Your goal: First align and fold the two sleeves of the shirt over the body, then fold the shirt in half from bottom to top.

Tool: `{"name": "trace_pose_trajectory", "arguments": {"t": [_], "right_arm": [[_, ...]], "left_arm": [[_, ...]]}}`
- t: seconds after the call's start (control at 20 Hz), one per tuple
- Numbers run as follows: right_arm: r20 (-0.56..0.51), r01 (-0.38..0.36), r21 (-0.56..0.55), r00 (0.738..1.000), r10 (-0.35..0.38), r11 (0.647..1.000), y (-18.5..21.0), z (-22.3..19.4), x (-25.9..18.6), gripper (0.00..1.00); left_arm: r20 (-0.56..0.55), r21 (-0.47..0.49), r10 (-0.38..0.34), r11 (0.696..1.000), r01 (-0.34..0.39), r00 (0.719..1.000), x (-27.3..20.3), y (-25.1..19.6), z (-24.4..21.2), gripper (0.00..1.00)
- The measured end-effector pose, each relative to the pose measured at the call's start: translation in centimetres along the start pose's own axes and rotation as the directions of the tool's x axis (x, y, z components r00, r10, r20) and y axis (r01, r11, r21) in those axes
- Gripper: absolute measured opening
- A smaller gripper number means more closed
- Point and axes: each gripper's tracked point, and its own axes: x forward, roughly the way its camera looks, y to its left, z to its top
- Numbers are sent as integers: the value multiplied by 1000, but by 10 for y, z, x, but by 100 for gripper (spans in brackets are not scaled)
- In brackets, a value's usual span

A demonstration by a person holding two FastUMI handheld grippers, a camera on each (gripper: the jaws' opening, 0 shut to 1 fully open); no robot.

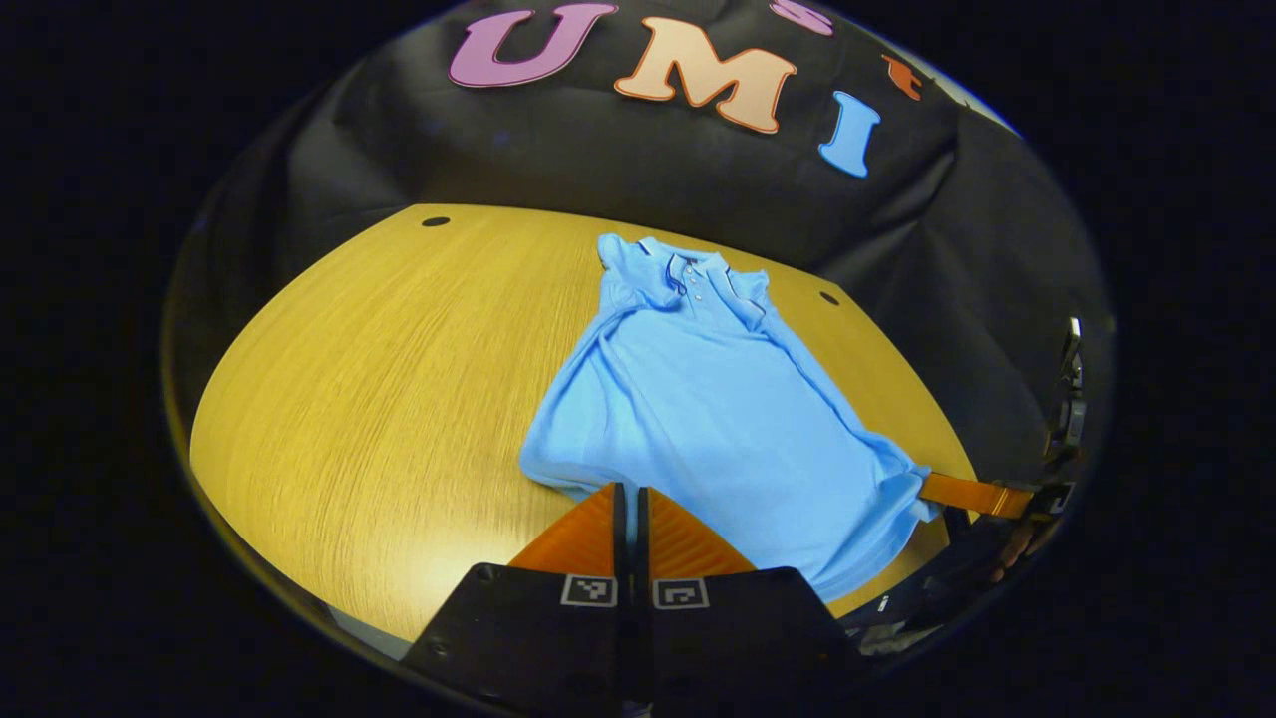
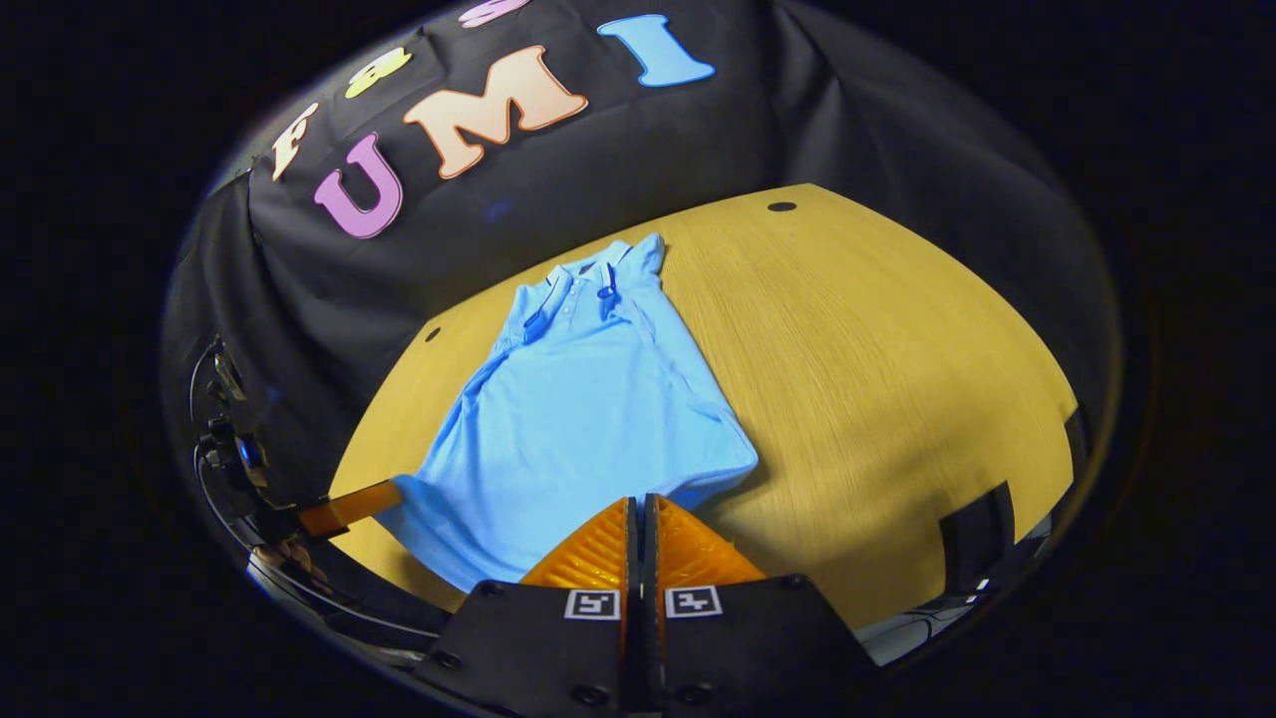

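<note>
One shirt, light blue polo, lying on the wood table, collar at the far end, hem toward me. I count three buttons on the placket, and I think both sleeves are already folded in over the body, since the outline is a narrow trapezoid with no sleeves sticking out. Fabric is mostly flat, some bunching at the near hem corners.

Two grippers. Left gripper: fingers pressed together at the near hem, on what looks like the left corner; I see the hem edge right at the tips, so it reads as pinching the shirt. Right gripper: fingers likewise closed at the near hem, pinching the other corner. Each one also shows in the other's view, clamped on its hem corner, fabric pulled to a point there.

Two dark round holes in the table near the far edge. Black cloth wall behind.
</note>
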Motion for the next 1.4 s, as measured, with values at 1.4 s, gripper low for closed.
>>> {"name": "trace_pose_trajectory", "arguments": {"t": [1.4], "right_arm": [[255,-23,96,967,-2,995,49,247,161,2]], "left_arm": [[145,15,-98,995,97,984,159,15,238,0]]}}
